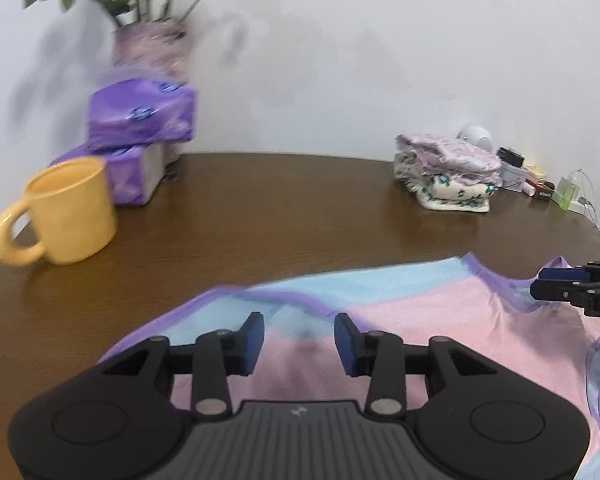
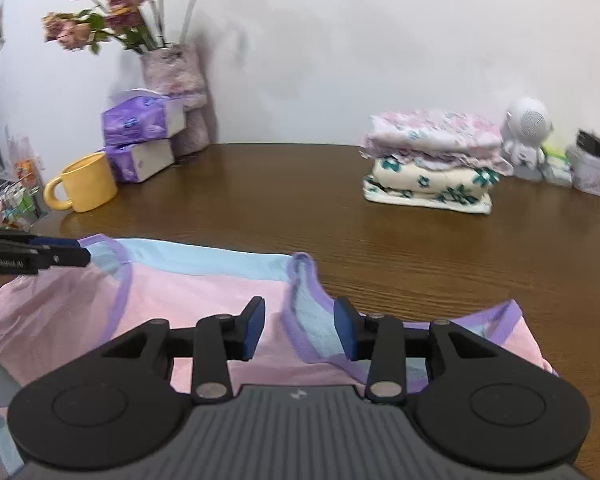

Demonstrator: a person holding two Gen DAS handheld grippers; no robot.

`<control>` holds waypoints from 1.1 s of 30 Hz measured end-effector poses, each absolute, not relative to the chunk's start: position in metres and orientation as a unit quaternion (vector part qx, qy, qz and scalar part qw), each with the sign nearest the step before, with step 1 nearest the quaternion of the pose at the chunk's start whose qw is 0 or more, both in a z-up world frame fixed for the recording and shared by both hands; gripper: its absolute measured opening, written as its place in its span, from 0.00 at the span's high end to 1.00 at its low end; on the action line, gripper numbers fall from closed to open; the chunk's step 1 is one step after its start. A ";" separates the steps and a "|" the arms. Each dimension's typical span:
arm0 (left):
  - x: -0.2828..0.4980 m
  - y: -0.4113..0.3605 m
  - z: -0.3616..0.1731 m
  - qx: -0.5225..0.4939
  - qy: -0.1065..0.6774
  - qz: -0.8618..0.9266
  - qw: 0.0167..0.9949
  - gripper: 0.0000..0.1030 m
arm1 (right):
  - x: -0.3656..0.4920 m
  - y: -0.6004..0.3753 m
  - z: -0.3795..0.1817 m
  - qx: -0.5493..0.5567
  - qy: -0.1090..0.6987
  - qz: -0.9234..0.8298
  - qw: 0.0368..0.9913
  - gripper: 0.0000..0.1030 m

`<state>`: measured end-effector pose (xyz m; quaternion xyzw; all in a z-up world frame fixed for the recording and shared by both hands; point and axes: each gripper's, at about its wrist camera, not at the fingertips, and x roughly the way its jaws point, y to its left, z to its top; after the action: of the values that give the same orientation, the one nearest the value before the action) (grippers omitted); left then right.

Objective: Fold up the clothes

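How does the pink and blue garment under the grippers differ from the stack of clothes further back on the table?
The pink and blue garment lies spread flat, unfolded; the stack of clothes is folded and piled. The garment has plain colour blocks with purple trim; the stack is floral. Both rest on the wooden table.

Soft even indoor light, fisheye-bent edges, motion blur, faint shadows on the wall [image 1: 340,60].
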<state>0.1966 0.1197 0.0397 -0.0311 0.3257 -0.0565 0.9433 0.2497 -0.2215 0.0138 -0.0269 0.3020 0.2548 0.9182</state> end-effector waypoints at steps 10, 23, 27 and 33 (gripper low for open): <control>0.158 0.165 0.024 -0.038 0.346 0.003 0.938 0.74 | 0.249 -0.214 -0.005 -0.047 0.338 0.244 0.908 0.60; 0.174 0.195 0.032 -0.061 0.328 0.039 0.942 0.72 | 0.228 -0.218 -0.006 -0.048 0.331 0.249 0.909 0.54; 0.172 0.208 0.031 -0.081 0.324 0.052 0.941 0.74 | 0.225 -0.216 -0.008 -0.059 0.330 0.248 0.909 0.54; 0.162 0.226 0.033 -0.113 0.311 0.071 0.941 0.74 | 0.224 -0.215 -0.010 -0.066 0.328 0.251 0.908 0.51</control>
<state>0.1615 0.2255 0.0332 -0.1130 0.3110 0.0715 0.9410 0.2237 -0.2151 -0.0098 -0.0663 0.3277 0.2510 0.9084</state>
